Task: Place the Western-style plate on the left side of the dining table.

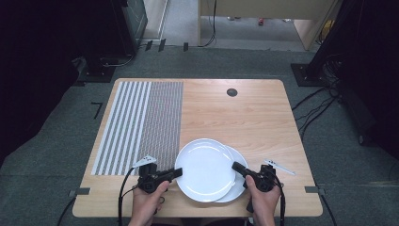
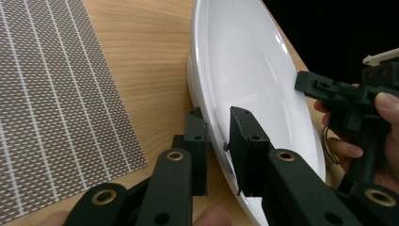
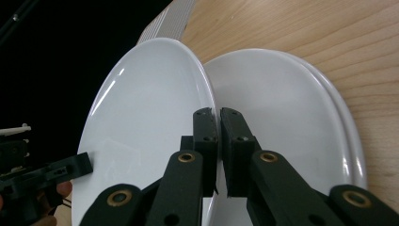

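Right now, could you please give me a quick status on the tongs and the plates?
Left tongs and right tongs shut on top plate rim, opposite sides. Lower plates stacked beneath. Nothing in the way.

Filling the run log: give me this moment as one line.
left gripper: shut on top plate rim | right gripper: shut on opposite rim | top plate: over plate stack

You have a top plate (image 1: 204, 169) that looks like glossy white ceramic, smooth, with light streaks on its rim; the plate under it (image 3: 282, 122) has the same glazed shine. Your left gripper (image 2: 217, 136) and right gripper (image 3: 219, 136) look like matt black plastic, slightly grainy, with brass-coloured rings at the pivots. The table (image 1: 244, 113) is pale wood-grain, smooth and low-sheen. The placemat (image 1: 141, 122) looks woven, matt and textured, grey with white stripes.
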A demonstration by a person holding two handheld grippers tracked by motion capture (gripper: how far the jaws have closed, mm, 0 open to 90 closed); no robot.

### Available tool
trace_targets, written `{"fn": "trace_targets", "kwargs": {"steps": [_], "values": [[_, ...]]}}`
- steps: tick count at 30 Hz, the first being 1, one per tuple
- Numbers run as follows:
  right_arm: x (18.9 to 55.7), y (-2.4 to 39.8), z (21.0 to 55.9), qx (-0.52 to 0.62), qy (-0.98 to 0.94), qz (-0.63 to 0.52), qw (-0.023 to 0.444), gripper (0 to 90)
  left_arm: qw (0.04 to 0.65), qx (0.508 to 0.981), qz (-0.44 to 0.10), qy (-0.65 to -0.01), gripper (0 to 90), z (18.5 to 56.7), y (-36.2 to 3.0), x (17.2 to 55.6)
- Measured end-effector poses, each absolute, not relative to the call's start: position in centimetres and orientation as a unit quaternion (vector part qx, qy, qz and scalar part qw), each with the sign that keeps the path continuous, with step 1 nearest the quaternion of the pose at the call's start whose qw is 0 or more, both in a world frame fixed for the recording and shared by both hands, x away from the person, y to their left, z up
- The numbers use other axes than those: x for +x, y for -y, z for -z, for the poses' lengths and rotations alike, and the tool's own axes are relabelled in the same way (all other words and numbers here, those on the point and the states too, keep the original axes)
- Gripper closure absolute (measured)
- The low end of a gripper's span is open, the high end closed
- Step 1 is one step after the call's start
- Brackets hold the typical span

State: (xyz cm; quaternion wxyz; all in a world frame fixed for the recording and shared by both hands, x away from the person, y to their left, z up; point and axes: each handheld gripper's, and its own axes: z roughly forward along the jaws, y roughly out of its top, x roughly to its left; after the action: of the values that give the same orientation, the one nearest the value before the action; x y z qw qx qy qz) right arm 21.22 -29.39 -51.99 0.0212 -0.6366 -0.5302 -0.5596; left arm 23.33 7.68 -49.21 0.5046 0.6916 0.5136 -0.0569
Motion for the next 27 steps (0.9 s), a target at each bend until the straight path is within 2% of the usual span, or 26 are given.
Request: {"fn": "trace_targets", "kwargs": {"steps": [13,27], "values": [[22.1,27.7,51.1,-0.630,0.542,0.555,0.022,86.1,0.511,0.676,0.049,-0.528,81.3,48.0,-9.1,23.5],[24.8,24.5,49.0,-0.616,0.555,0.558,0.034,86.4,0.531,0.644,0.042,-0.550,81.6,47.1,-12.2,24.2]]}}
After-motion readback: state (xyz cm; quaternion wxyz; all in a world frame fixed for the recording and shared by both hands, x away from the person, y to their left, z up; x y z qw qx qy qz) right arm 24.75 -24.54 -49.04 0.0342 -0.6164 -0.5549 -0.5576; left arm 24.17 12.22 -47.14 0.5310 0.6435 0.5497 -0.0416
